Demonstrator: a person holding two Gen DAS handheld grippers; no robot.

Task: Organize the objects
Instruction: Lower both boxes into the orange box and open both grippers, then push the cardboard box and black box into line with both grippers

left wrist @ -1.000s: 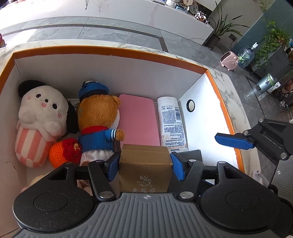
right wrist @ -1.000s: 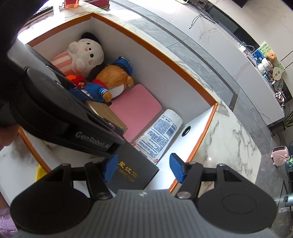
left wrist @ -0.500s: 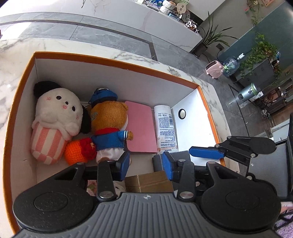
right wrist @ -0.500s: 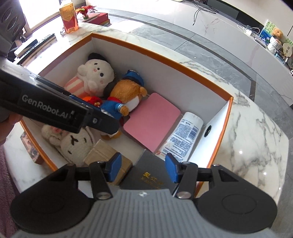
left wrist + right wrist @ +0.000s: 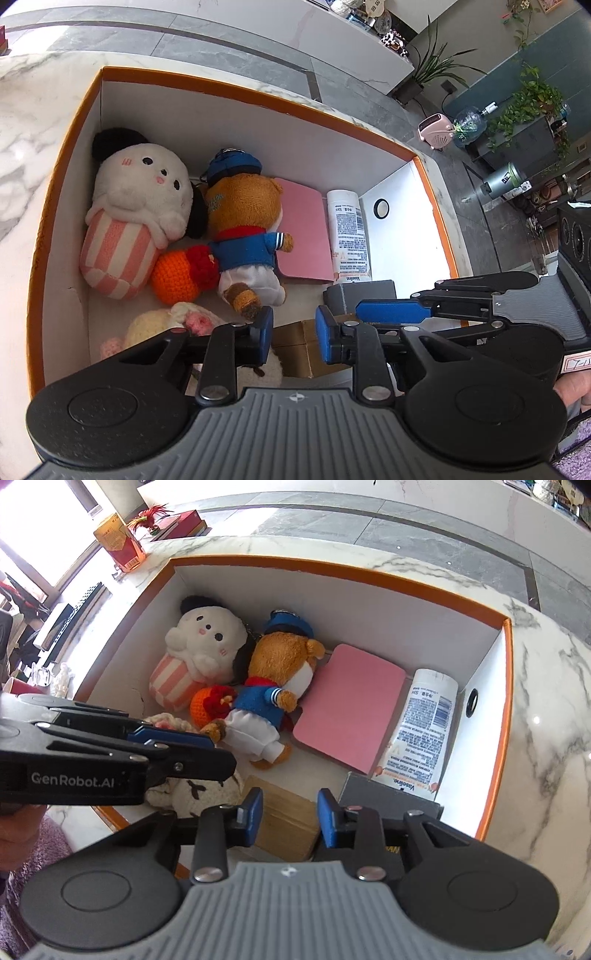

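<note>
An orange-rimmed white box (image 5: 70,122) (image 5: 509,686) holds a white plush (image 5: 144,192), a bear plush in blue (image 5: 243,221), an orange knitted ball (image 5: 173,277), a pink pad (image 5: 303,236), a lotion tube (image 5: 349,236), a dark grey box (image 5: 362,291) (image 5: 384,794), a brown carton (image 5: 295,343) (image 5: 284,819) and a cream knitted toy (image 5: 173,321). My left gripper (image 5: 293,334) hangs above the brown carton, open and empty. My right gripper (image 5: 290,818) is open and empty above the carton and the dark box.
The box sits on a white marble counter (image 5: 546,709). An orange packet (image 5: 118,542) and red books (image 5: 177,520) stand at the counter's far left. The floor, plants and a pink heater (image 5: 436,131) lie beyond.
My left gripper let go of the brown carton, which now lies in the box, and drew back up. My right gripper left the dark box inside and lifted away.
</note>
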